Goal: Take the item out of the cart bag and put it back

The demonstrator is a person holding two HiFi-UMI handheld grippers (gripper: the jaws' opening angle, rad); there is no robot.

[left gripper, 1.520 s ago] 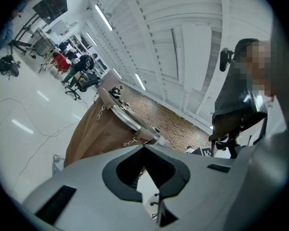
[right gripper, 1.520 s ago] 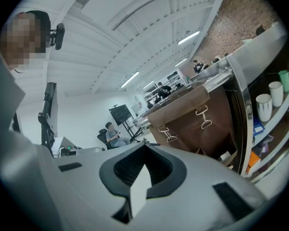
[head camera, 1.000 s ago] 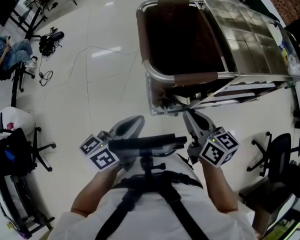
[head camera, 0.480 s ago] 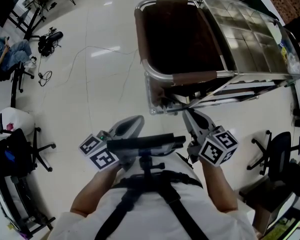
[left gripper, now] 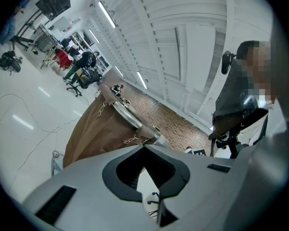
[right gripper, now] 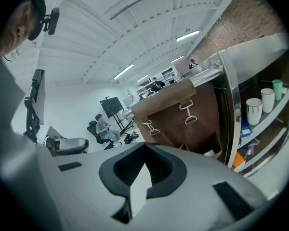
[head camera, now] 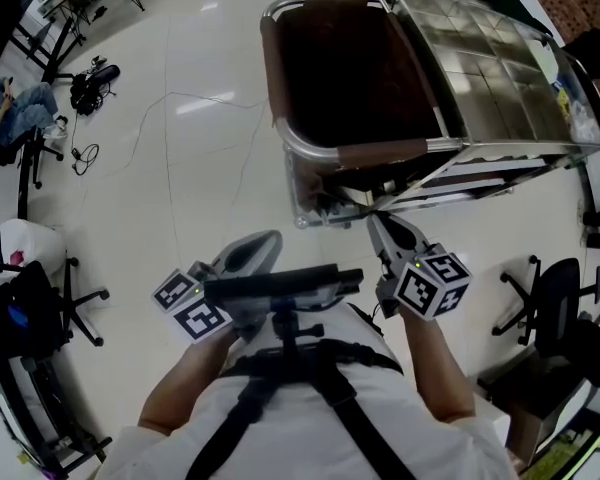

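Observation:
The cart's brown bag [head camera: 345,63] hangs open in a metal frame [head camera: 380,153] ahead of me; its inside is dark and no item shows in it. My left gripper [head camera: 268,240] is held level short of the cart's near end, shut and empty. In the left gripper view the bag [left gripper: 96,129] lies beyond the closed left gripper [left gripper: 144,148]. My right gripper [head camera: 376,222] points slightly down at the cart's near rail, shut with nothing in it. The right gripper view shows the bag [right gripper: 180,114] with its clips just past the right gripper [right gripper: 145,146].
A shiny metal top [head camera: 490,68] covers the cart's right half, with cups [right gripper: 254,110] on a shelf under it. Office chairs stand at the right [head camera: 555,308] and left [head camera: 30,308]. A seated person [head camera: 10,98] and floor cables [head camera: 95,78] are far left.
My right gripper has edged a little down and toward the cart. The left gripper has stayed where it was. Both remain shut.

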